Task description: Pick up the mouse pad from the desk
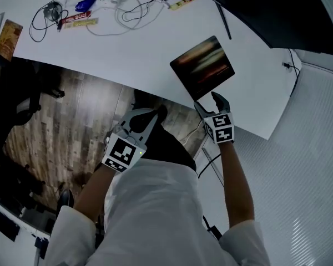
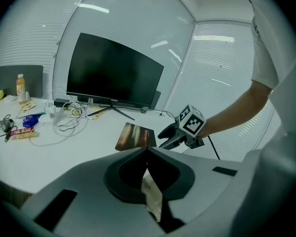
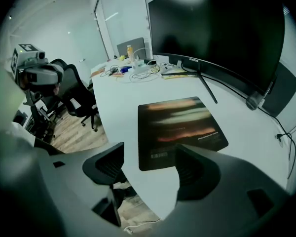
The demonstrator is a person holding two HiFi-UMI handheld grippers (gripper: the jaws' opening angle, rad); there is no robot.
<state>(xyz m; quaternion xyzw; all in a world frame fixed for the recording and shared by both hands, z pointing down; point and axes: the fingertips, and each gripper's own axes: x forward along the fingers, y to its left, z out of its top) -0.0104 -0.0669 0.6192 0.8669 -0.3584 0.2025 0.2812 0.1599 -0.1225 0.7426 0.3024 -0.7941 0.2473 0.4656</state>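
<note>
The dark mouse pad [image 1: 202, 66] with reddish streaks lies flat on the white desk [image 1: 127, 54], near its front edge. My right gripper [image 1: 210, 104] hovers at that edge just short of the pad's near corner, tilted steeply down. In the right gripper view its jaws stand open [image 3: 150, 164], with the pad [image 3: 180, 130] just beyond them and nothing between them. My left gripper [image 1: 150, 118] hangs off the desk over the floor, jaws shut and empty [image 2: 147, 149]. From there the pad [image 2: 134, 136] and the right gripper [image 2: 175, 135] show ahead.
A large dark monitor [image 3: 217, 28] stands behind the pad on a thin-legged stand. Cables [image 1: 127, 10], snack packets and a bottle [image 2: 20, 88] clutter the desk's far left. An office chair [image 3: 79, 98] stands on the wood floor [image 1: 61, 121] beside the desk.
</note>
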